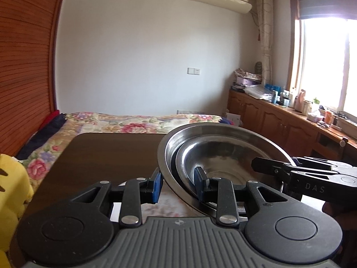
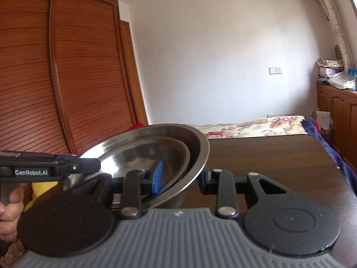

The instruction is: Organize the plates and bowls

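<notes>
A stack of steel bowls (image 1: 214, 154), a smaller one nested in a larger one, is held between both grippers above the dark table (image 1: 107, 154). My left gripper (image 1: 178, 184) straddles the stack's left rim, one blue pad outside and one inside. It also shows in the right wrist view at the bowls' left edge (image 2: 55, 167). My right gripper (image 2: 181, 178) straddles the right rim of the bowls (image 2: 154, 151), one pad inside and one outside. It shows in the left wrist view at the right (image 1: 290, 169).
A yellow plastic object (image 1: 13, 192) stands at the table's left edge. A floral cloth (image 1: 165, 205) lies under the bowls. Behind the table are a bed (image 1: 133, 122), a wooden wardrobe (image 2: 67, 78) and a cluttered counter (image 1: 301, 111) under the window.
</notes>
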Available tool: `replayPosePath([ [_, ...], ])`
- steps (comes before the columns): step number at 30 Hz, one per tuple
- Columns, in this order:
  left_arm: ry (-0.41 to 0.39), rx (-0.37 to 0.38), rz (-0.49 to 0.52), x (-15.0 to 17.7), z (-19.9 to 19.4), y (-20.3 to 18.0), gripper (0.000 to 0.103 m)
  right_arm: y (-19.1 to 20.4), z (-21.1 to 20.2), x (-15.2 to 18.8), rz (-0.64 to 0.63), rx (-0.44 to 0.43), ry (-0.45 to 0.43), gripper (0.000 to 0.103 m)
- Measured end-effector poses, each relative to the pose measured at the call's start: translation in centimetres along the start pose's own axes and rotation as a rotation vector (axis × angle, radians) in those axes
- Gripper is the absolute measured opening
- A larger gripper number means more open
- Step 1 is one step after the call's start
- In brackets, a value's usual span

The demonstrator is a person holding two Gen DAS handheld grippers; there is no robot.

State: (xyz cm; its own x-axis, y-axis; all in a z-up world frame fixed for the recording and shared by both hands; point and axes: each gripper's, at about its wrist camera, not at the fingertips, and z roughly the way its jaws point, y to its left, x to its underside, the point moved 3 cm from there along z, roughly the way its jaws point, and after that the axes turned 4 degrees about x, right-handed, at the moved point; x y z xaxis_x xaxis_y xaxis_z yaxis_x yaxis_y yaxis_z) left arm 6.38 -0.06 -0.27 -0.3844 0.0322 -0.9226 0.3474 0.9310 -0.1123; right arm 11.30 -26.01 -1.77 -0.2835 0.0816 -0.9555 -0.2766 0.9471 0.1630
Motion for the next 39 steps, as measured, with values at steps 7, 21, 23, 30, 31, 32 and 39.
replayPosePath([
  [7, 0.004, -0.029, -0.017, -0.1, -0.2, 1.7, 0.058, 2.3, 0.9, -0.2, -0.039, -0.029, 0.015, 0.035],
  [21, 0.050, -0.061, -0.070, 2.2, 0.4, 4.7, 0.058, 4.7, 2.9, 1.1, -0.061, -0.059, 0.082, 0.035],
  [23, 0.057, -0.064, -0.076, 2.5, 0.4, 5.1, 0.058, 5.0, 3.1, 1.5, -0.061, -0.062, 0.093, 0.035],
  [30, 0.071, -0.074, -0.082, 3.0, 0.8, 5.3, 0.058, 5.8, 3.9, 2.2, -0.069, -0.067, 0.122, 0.035],
  [31, 0.071, -0.075, -0.081, 3.1, 0.8, 5.4, 0.058, 5.9, 4.0, 2.2, -0.070, -0.067, 0.125, 0.035],
  [32, 0.073, -0.076, -0.081, 3.1, 0.8, 5.5, 0.058, 6.0, 4.1, 2.2, -0.069, -0.067, 0.127, 0.035],
  [39, 0.072, -0.081, -0.064, 3.4, 1.0, 5.3, 0.059, 6.2, 4.9, 2.6, -0.060, -0.075, 0.147, 0.035],
])
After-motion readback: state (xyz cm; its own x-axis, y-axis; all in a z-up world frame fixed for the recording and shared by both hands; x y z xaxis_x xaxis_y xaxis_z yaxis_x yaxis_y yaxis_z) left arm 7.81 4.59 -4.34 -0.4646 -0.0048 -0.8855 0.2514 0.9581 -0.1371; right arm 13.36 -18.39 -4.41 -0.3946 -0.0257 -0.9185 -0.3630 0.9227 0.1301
